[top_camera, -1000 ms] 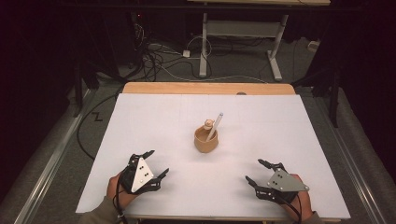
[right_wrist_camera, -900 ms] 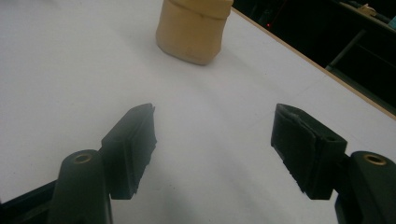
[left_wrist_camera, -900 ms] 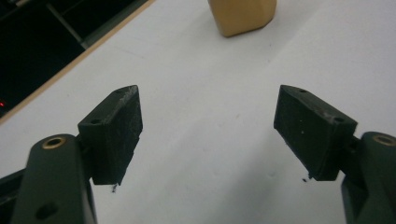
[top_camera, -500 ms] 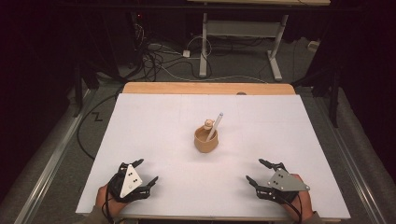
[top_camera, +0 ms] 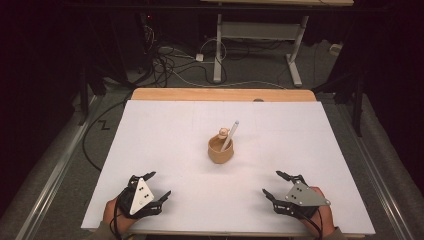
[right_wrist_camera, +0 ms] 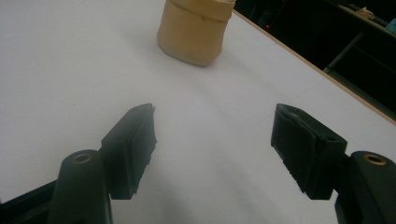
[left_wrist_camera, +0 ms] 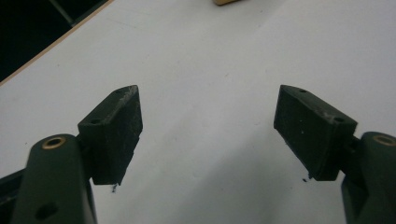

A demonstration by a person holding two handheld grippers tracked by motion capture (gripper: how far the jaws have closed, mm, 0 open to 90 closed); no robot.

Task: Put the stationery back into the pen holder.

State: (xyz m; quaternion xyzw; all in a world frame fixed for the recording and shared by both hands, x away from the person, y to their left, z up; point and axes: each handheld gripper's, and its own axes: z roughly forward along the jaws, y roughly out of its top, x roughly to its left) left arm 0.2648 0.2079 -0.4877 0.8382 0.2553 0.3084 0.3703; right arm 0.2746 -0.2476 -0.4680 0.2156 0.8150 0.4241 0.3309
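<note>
At the near edge of the white table (top_camera: 150,130), the left gripper (top_camera: 156,187) and right gripper (top_camera: 278,184) rest with fingers (left_wrist_camera: 114,130) spread wide, nothing between them. Mid-table, well apart from both, stands a tan cup (top_camera: 220,150), upright. In it a white pen (top_camera: 230,135) leans, its long axis tilting up and away to the right, beside a small round-topped wooden piece (top_camera: 223,133). Beyond the table's wooden far edge (top_camera: 222,94), cables (top_camera: 170,60) sprawl on the dark floor (top_camera: 260,70) by a desk frame (top_camera: 255,35).

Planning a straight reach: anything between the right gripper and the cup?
Nothing. In the high view, bare white tabletop runs from the right gripper to the cup; the right gripper view agrees.
</note>
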